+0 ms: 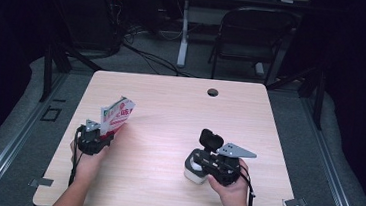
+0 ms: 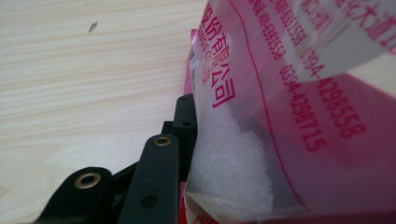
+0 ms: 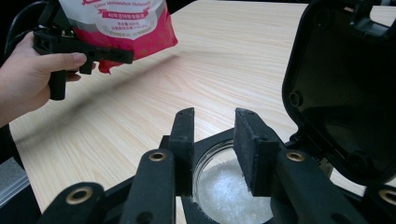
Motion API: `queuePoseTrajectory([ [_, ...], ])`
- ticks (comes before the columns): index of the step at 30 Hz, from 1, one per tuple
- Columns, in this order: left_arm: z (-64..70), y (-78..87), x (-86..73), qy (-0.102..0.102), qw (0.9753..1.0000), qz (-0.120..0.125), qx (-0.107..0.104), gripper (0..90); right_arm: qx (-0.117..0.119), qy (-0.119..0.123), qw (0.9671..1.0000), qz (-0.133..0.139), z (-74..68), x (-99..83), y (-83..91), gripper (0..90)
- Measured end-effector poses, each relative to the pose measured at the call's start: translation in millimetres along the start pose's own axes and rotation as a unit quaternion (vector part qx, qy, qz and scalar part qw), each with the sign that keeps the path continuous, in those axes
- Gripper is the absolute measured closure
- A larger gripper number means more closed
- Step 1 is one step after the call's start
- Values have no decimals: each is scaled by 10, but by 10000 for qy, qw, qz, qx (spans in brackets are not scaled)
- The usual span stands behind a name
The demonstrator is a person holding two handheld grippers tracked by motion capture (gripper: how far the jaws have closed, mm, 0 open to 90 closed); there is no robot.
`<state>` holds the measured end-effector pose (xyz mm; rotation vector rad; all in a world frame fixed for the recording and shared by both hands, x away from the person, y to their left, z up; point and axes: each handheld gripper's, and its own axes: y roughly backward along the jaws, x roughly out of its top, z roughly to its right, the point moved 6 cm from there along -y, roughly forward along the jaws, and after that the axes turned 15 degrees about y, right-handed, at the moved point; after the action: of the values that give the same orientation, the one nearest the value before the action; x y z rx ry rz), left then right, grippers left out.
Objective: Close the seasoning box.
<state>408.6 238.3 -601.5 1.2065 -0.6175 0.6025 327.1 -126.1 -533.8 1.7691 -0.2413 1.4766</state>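
Note:
My left gripper (image 1: 96, 136) is shut on the lower edge of a pink and white bag (image 1: 116, 113), held upright above the table's left side. Up close the bag (image 2: 299, 116) holds white granules, and one black finger (image 2: 184, 126) presses its side; the other finger is hidden behind it. My right gripper (image 1: 214, 162) is at a small container (image 1: 193, 171) with its black lid (image 1: 210, 138) flipped open. Its jaws (image 3: 215, 114) straddle the rim of the container (image 3: 208, 161), which has white granules (image 3: 229, 193) inside. The bag (image 3: 126, 23) and the left gripper (image 3: 84, 52) appear far left.
The wooden table (image 1: 170, 107) has a round cable hole (image 1: 213, 92) near its far edge. A black folding chair (image 1: 252, 34) and cables stand on the floor beyond. Metal clips (image 1: 292, 203) sit at the front corners.

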Motion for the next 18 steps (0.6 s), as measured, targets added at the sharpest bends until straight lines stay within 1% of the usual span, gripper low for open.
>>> queuePoseTrajectory([
  [1, -11, -21, -12, 60, 10000, -7, 27, 741, 1, 3, 10000, -5, -1, -1, 0, 688],
  [4, -44, -68, -39, 98, 9999, -93, 96, 737, 0, 10, 10000, -20, -2, -4, -1, 688],
  [8, -40, -81, -54, 23, 9998, -171, 121, 719, -3, -1, 10000, -16, 1, -10, -9, 687],
  [11, -26, -100, -63, 31, 9998, -165, 123, 705, -11, -9, 10000, -24, 2, -15, -13, 686],
  [13, -20, -102, -70, -21, 9997, -192, 135, 696, -1, 1, 10000, -28, 2, -16, -15, 684],
  [15, -12, -102, -73, -34, 9997, -186, 140, 667, -10, -8, 10000, -22, 2, -15, -14, 682],
  [17, -2, -95, -76, -103, 9996, -199, 151, 649, -1, -3, 10000, -29, 4, -17, -14, 682],
  [18, 11, -97, -76, -97, 9997, -170, 125, 633, 0, -11, 10000, -24, 4, -17, -15, 681],
])
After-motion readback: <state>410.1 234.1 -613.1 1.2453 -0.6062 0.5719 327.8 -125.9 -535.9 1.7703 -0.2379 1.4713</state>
